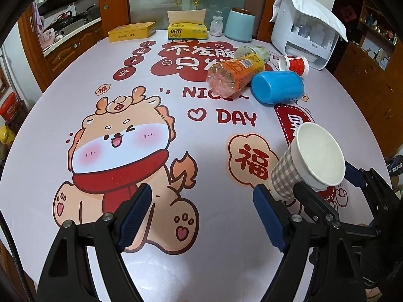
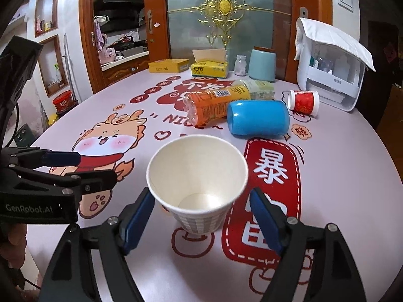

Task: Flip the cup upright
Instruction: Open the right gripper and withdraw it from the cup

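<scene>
A checked paper cup (image 2: 197, 183) stands upright on the printed tablecloth, mouth up, between the open fingers of my right gripper (image 2: 202, 216) without touching them. In the left wrist view the same cup (image 1: 306, 163) stands at the right, with the right gripper's black fingers (image 1: 314, 201) around its base. My left gripper (image 1: 202, 216) is open and empty over the cartoon dragon print, left of the cup. It also shows in the right wrist view (image 2: 98, 166) at the left.
A blue plastic cup (image 2: 258, 120), an orange drink bottle (image 2: 214, 105) and a red paper cup (image 2: 303, 102) lie on their sides mid-table. At the back stand a tissue box (image 2: 210, 69), a yellow tin (image 2: 168, 65), a light blue canister (image 2: 262, 64) and a white appliance (image 2: 330, 73).
</scene>
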Tool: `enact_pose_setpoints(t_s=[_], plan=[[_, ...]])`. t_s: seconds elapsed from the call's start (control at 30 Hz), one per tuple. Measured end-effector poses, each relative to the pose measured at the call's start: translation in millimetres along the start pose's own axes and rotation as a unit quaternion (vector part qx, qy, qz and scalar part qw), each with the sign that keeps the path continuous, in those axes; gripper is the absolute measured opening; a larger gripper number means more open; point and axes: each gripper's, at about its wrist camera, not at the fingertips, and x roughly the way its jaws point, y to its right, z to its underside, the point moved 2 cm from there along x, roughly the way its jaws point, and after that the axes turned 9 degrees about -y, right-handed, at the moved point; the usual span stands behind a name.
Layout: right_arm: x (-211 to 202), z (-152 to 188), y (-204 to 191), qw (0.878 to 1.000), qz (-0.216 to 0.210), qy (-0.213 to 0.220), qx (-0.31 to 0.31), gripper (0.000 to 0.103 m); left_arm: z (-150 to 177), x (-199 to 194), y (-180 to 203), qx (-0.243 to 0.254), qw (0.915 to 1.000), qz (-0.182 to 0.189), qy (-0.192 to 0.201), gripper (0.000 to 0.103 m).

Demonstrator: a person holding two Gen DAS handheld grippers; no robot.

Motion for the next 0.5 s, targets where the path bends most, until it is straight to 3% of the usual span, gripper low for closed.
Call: enact_pose_setpoints(t_s=[0.5], plan=[[-35, 32, 17, 0.992, 0.013, -0.072, 0.106, 0.078, 28, -16, 16, -0.001, 0.9997, -0.022, -0.006, 0.086]])
